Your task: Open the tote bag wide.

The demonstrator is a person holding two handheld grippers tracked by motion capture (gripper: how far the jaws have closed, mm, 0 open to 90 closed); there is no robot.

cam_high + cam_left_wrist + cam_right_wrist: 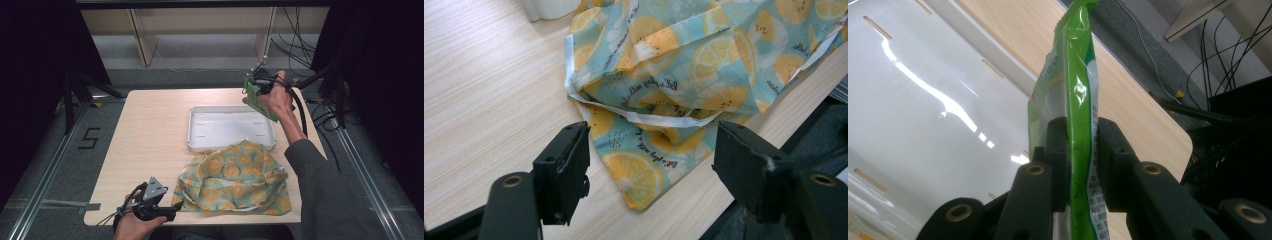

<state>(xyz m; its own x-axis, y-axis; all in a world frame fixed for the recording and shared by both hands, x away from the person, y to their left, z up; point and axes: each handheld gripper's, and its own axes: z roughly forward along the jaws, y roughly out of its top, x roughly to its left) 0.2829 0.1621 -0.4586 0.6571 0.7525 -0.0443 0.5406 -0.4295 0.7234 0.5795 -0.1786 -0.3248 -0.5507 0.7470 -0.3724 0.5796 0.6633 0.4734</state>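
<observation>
**benchwatcher:** So the right claw [256,86] is clamped on a green packet [1074,100], both pads squeezing it flat, edge-up. It hangs over the far right corner of the white tray [197,127]. Looks like the step is getting that packet off the tray and into the lemon-print bag [235,177], which lies crumpled just in front of the tray, one fold lapping over the tray's near rim. How would a person do this cleanly?

**gripnerd:** The bag is the problem, not the packet. It's lying flat, and I can't tell where the mouth is in the high view. The left claw [649,165] sits wide apart with nothing between its pads, right at the bag's corner farthest from the tray, next to the white trim [644,117]. That one probably needs to pinch the trim and lift so the opening gapes before the packet comes over.

**benchwatcher:** And the packet?

**gripnerd:** Keep it edge-on like it is and slide it in narrow end first. Letting go too early likely leaves it on top of the cloth, or on the bench [150,135].
</observation>
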